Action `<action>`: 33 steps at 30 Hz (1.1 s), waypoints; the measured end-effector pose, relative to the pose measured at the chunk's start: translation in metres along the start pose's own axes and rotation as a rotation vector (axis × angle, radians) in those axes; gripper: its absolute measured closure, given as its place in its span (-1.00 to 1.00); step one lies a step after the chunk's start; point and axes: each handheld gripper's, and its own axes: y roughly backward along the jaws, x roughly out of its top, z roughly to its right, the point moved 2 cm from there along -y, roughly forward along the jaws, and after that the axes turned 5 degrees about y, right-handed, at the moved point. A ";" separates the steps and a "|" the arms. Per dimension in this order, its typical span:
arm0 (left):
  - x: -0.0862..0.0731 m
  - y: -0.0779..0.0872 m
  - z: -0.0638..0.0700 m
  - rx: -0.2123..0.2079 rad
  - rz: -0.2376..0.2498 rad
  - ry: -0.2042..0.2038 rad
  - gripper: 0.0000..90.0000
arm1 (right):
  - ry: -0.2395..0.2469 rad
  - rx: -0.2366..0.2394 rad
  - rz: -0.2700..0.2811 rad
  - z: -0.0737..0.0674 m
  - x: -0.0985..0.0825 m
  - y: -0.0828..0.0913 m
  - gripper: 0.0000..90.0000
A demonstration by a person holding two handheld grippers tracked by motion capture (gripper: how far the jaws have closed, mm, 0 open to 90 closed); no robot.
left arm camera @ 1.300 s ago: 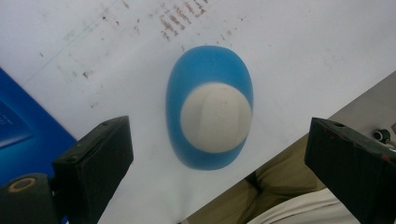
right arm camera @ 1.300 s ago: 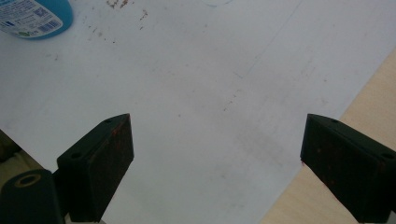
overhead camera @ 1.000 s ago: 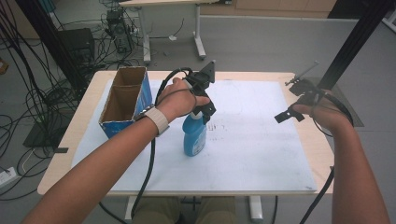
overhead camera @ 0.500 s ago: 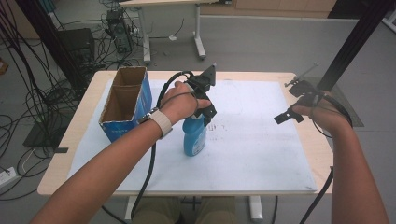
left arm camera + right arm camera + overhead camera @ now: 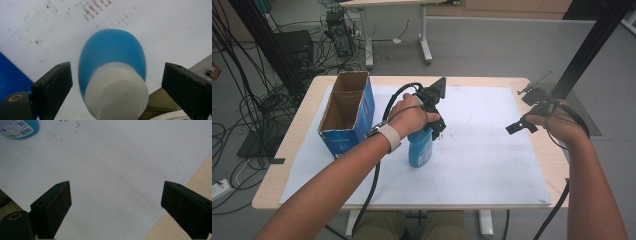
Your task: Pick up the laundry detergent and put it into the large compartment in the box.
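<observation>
Bottle [image 5: 419, 150]: blue, stands upright mid-table, right of the box [image 5: 346, 115].
Left gripper [image 5: 115, 82]: has sunk lower over the cap, jaws wide, not touching.
Right gripper [image 5: 115, 205]: wide apart, nothing between, far right.
Meaning: grab comes next, probably.

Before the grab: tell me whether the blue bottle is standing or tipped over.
Upright. The blue bottle stands on its base on the white mat, white cap upward between the open jaws of the left gripper, untouched.
</observation>
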 end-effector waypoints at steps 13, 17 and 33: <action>-0.001 -0.007 -0.002 0.001 0.000 0.019 -0.74 | -0.002 0.004 0.000 0.001 -0.001 -0.003 -0.79; -0.001 -0.008 -0.002 0.004 0.001 0.018 -0.72 | -0.002 0.002 0.001 0.001 -0.001 -0.002 -0.79; 0.000 -0.010 -0.001 0.015 0.004 0.021 -0.64 | 0.002 0.002 0.002 -0.001 0.000 -0.003 -0.79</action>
